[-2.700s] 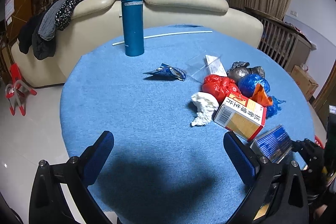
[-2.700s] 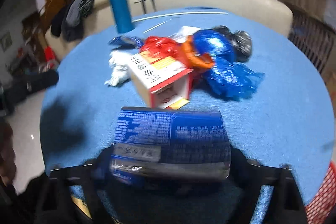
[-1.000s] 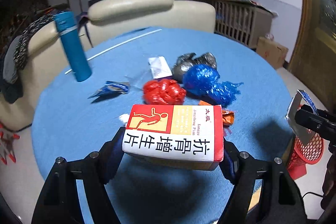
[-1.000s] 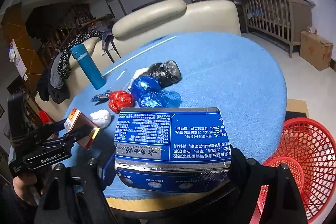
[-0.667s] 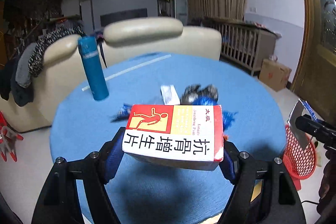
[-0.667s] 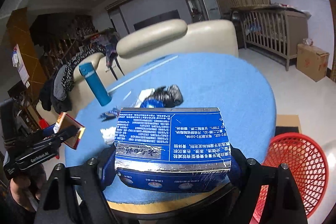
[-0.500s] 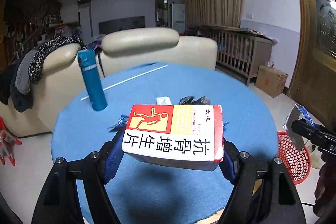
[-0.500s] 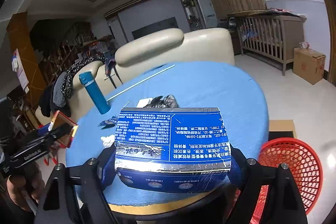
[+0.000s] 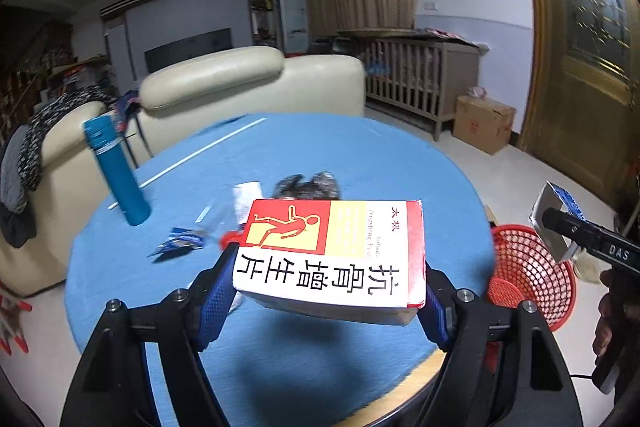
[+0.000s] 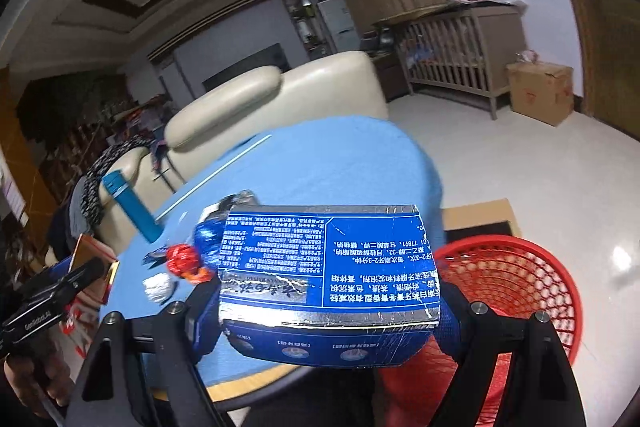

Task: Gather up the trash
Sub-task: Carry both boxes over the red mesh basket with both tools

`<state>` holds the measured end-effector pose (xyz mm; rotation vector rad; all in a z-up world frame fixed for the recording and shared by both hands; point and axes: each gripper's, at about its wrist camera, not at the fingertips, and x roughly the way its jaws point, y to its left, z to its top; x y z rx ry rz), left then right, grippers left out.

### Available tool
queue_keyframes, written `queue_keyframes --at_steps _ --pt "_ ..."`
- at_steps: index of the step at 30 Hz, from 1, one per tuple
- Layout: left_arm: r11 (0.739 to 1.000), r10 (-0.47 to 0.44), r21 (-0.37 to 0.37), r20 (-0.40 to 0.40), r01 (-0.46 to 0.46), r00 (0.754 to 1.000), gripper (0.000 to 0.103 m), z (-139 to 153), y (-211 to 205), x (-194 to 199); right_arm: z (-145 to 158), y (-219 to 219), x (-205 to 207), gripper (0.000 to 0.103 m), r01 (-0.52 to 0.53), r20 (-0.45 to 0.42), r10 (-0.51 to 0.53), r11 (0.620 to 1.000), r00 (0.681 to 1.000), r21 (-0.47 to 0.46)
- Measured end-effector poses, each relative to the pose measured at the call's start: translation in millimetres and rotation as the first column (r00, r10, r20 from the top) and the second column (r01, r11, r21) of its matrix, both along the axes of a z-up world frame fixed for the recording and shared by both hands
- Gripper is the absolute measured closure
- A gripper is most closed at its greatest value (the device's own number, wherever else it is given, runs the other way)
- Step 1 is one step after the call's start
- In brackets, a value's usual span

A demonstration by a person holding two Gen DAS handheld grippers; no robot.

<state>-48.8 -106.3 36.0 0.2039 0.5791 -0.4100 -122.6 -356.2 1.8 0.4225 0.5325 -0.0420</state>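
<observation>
Above the surface (image 9: pixel 360 155), left tongs (image 9: pixel 328 279) clamp the red-and-white carton (image 9: pixel 332 259) and right tongs (image 10: pixel 324 311) the blue box (image 10: pixel 328 275) by their side walls; both look light, stiff, crushable; basket (image 10: pixel 516 279) at four o'clock.

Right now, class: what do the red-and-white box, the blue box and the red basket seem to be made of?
Red-and-white box: printed cardboard, probably; flat faces, sharp folded edges.
Blue box: cardboard with a glossy, foil-like silver band that is scuffed and torn.
Red basket: moulded plastic, it seems; rigid open lattice, uniform colour.
</observation>
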Motion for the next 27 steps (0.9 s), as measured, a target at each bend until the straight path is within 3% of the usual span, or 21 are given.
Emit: queue_keyframes --at_steps 14,24,27 --pt "0.974 -0.213 0.064 -0.037 0.215 0.976 0.024 -8 -111 -15 -32 -112 -37 0.017 0.222 -0.079 -0.222 0.975 0.972 -0.013" --pt "0.945 -0.311 0.088 -0.068 0.316 0.948 0.024 -16 -168 -25 -78 -126 -28 0.015 0.195 -0.244 -0.195 0.98 0.95 -0.026" --pt "0.941 -0.319 0.082 -0.096 0.327 0.943 0.024 -22 -179 -25 -86 -132 -30 0.007 0.202 -0.267 -0.197 0.979 0.944 -0.008"
